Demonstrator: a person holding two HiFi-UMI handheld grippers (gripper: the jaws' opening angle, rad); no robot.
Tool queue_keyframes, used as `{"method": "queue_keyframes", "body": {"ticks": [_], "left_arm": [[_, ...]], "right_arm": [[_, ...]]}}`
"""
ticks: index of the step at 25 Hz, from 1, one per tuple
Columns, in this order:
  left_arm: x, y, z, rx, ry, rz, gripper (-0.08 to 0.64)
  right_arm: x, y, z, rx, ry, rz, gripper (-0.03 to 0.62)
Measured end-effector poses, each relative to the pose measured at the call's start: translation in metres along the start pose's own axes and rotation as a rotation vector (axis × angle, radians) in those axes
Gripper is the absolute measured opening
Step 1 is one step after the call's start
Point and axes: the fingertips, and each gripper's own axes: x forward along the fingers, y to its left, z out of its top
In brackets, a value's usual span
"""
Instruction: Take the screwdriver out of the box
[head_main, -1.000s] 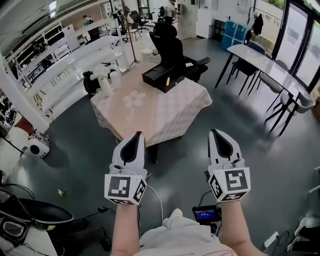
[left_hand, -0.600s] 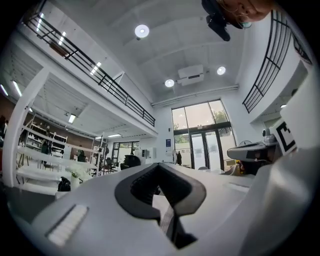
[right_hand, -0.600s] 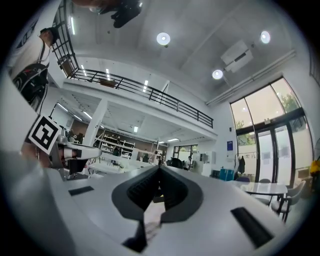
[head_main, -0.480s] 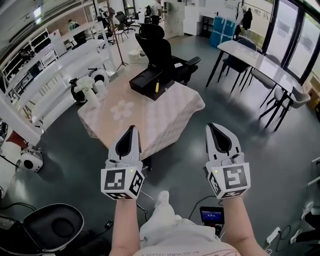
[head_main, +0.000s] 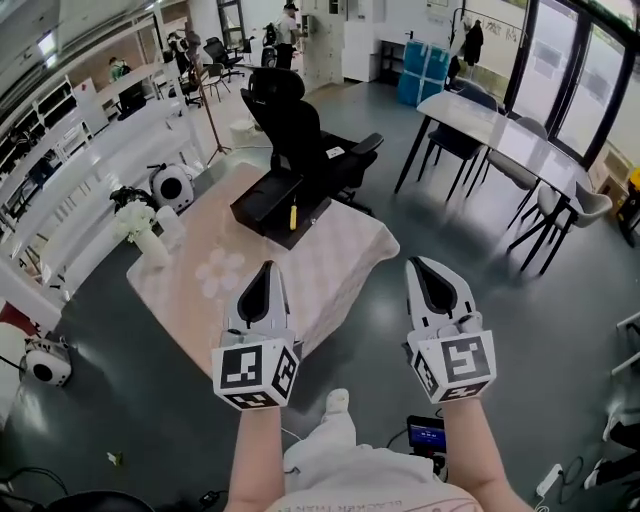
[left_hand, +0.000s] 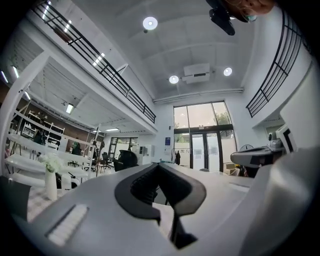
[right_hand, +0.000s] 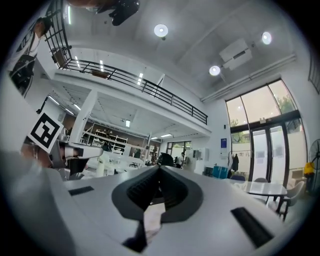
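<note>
A black open box (head_main: 268, 203) stands at the far end of a table with a pale pink cloth (head_main: 240, 285). A screwdriver with a yellow handle (head_main: 293, 214) shows at the box's right edge. Both grippers are held side by side in the air, short of the table's near edge and well apart from the box. My left gripper (head_main: 264, 270) is shut and holds nothing; its jaws (left_hand: 159, 165) meet at the tips. My right gripper (head_main: 422, 264) is also shut and holds nothing, with its tips (right_hand: 160, 168) together.
A black office chair (head_main: 296, 125) stands right behind the box. A white vase with flowers (head_main: 142, 235) is on the table's left. A long table with chairs (head_main: 500, 125) fills the right side, white shelving (head_main: 90, 130) the left. A small screen device (head_main: 427, 435) lies on the floor.
The table and box have come nearer and slid left in the head view. Both grippers have travelled forward with the person, staying shut and side by side.
</note>
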Motion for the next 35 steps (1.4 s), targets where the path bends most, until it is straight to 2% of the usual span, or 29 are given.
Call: {"method": "queue_keyframes", "body": {"ticks": [4,9,16,21,24,26,28,32,35], "left_arm": [[0.064,0.022,-0.005,-0.019,-0.005,-0.034,0.009],[0.125,0.051,-0.011,-0.031,-0.004,-0.036,0.009],[0.176,0.074,-0.018,-0.031,0.014,-0.024,0.009],[0.203,0.09,-0.019,-0.025,0.028,-0.013,0.014],[0.224,0.091,-0.027,-0.052,0.058,-0.029,0.104],[0.24,0.09,-0.035,-0.067,0.074,-0.036,0.224],[0.255,0.091,-0.043,-0.066,0.097,-0.033,0.307],[0.281,0.095,-0.057,-0.06,0.166,-0.02,0.318],[0.303,0.098,-0.064,-0.028,0.212,0.004,0.318]], "right_arm": [[0.06,-0.023,-0.013,0.026,0.023,-0.016,0.005],[0.117,-0.04,-0.027,0.02,0.048,-0.016,0.006],[0.168,-0.065,-0.037,0.029,0.072,-0.004,0.005],[0.206,-0.074,-0.035,0.047,0.063,0.035,0.005],[0.23,-0.086,-0.036,0.046,0.054,0.059,0.005],[0.246,-0.097,-0.041,0.053,0.05,0.072,0.006],[0.263,-0.105,-0.046,0.064,0.048,0.092,0.005],[0.294,-0.122,-0.059,0.087,0.05,0.126,0.006],[0.313,-0.14,-0.066,0.109,0.055,0.141,0.005]]}}
